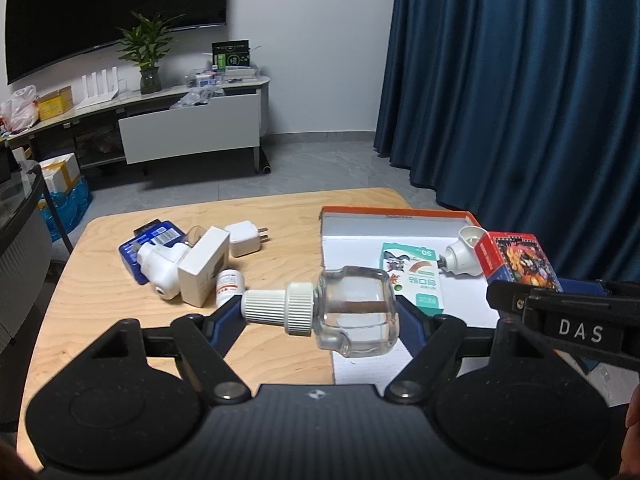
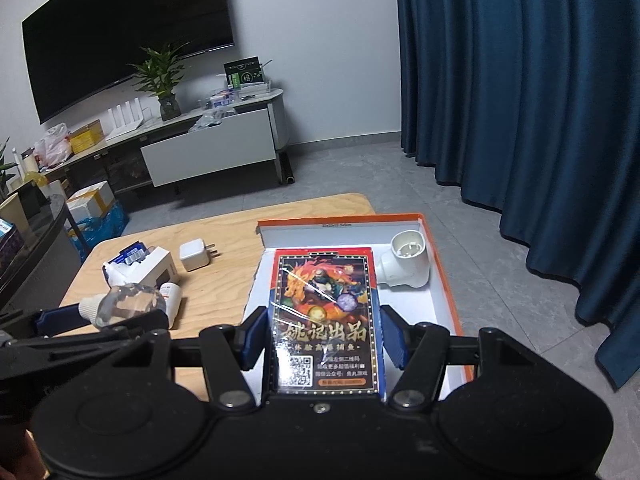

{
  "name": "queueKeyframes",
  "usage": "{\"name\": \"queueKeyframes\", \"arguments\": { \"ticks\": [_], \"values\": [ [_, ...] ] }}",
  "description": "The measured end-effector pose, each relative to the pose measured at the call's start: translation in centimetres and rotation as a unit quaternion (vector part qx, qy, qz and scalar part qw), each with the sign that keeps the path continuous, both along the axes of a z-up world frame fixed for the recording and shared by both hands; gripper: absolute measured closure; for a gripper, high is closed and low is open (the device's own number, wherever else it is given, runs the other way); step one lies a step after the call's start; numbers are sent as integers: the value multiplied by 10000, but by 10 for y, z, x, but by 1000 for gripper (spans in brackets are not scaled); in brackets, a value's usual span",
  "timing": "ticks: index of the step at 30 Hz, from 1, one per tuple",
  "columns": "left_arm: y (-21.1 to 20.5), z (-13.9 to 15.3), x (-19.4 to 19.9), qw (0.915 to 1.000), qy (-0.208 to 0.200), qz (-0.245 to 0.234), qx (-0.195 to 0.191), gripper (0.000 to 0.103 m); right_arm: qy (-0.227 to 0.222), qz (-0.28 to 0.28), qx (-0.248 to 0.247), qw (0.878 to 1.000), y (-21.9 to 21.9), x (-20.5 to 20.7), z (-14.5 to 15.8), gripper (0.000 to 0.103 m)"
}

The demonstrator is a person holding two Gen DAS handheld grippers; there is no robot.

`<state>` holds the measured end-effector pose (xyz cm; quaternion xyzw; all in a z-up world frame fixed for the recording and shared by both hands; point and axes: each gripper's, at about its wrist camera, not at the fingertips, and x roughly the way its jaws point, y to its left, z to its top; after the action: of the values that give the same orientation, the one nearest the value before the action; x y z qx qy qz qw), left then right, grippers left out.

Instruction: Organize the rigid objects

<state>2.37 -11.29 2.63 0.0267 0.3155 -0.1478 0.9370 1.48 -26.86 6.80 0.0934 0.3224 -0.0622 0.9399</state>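
1. While both grippers hang over the wooden table [image 1: 100, 292], the left gripper [image 1: 316, 312] has its jaws clamped on a clear glass bottle [image 1: 356, 312], lying sideways with its white ribbed cap [image 1: 276, 308] pointing left, right at the tray's left edge.
2. Over on the right, the right gripper [image 2: 324, 336] grips a printed card box [image 2: 324, 320] by its long sides, blue pads pressed on both edges, held above the orange-rimmed tray [image 2: 440, 264].
3. Just past the bottle, a green-and-white packet [image 1: 416, 276] lies flat inside the tray.
4. Farther in, a white pipe elbow [image 2: 406, 260] sits in the tray's far right corner.
5. Left of the tray, a loose heap waits on the table: a small pill bottle [image 1: 230, 284], a white carton [image 1: 204, 270], a white plug-in device [image 1: 160, 268] and a blue box [image 1: 148, 240] underneath.
6. Beyond them, a white charger [image 1: 244, 238] lies alone, prongs pointing right.
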Motion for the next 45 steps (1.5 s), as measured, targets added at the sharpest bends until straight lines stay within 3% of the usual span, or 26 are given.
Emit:
{"name": "queueKeyframes", "arguments": {
  "ticks": [45],
  "values": [
    [-34, -2, 14, 9992, 45, -392, -24, 24, 76, -315, 0, 9995, -26, 11, -8, 31]
  ]
}}
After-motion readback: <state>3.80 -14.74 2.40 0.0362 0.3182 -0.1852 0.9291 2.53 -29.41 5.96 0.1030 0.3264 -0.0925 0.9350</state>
